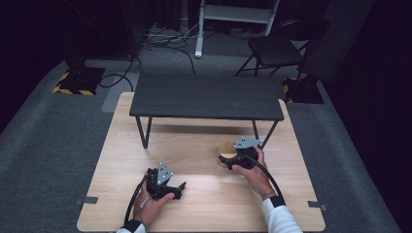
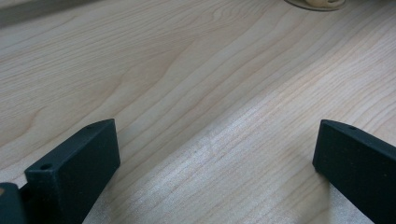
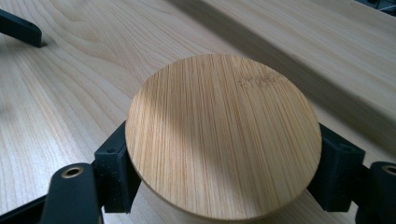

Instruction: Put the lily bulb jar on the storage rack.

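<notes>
A round bamboo disc (image 3: 223, 135) lies flat between the jaws of my right gripper (image 3: 224, 161), which press on its left and right edges. From above, the disc (image 1: 226, 148) sits on the wooden table (image 1: 204, 213) just in front of the black bench's right leg, with the right gripper (image 1: 234, 158) shut on it. My left gripper (image 1: 179, 188) rests near the table's front left. Its jaws stand wide apart over bare wood, so the left gripper (image 2: 215, 128) is open and holds nothing.
A low black bench (image 1: 206, 96) stands across the far half of the table, its legs (image 1: 144, 132) resting on the wood. A pale round edge (image 2: 317, 3) shows at the top of the left gripper view. Beyond the table are carpet, cables and a folding chair (image 1: 274, 48).
</notes>
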A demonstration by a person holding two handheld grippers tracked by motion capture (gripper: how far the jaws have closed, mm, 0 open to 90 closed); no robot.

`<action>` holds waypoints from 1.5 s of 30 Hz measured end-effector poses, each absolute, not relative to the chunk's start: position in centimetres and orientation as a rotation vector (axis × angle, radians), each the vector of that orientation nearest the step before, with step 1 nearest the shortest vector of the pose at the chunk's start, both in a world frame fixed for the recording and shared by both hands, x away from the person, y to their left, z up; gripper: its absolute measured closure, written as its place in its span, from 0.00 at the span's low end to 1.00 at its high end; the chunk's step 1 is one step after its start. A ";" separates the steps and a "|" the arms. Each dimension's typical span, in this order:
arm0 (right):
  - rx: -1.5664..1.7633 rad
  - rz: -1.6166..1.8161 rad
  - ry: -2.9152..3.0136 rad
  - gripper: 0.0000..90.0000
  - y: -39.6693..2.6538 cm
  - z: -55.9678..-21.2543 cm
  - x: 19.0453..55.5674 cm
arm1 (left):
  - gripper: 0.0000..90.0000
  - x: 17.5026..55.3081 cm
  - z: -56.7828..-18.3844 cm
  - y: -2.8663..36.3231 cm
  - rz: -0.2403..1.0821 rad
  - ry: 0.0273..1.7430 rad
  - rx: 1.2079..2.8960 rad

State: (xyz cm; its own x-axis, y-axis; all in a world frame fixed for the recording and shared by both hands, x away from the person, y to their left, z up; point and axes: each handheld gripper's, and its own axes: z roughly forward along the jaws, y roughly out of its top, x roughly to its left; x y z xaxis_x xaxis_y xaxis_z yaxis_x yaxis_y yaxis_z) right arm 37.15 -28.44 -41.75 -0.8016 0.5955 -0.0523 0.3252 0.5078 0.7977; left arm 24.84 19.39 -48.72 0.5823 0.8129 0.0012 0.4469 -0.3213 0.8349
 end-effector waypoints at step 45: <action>0.792 1.219 2.377 0.28 -27.9 -23.0 37.2 | 0.01 24.9 -48.7 19.4 0.543 1.006 1.966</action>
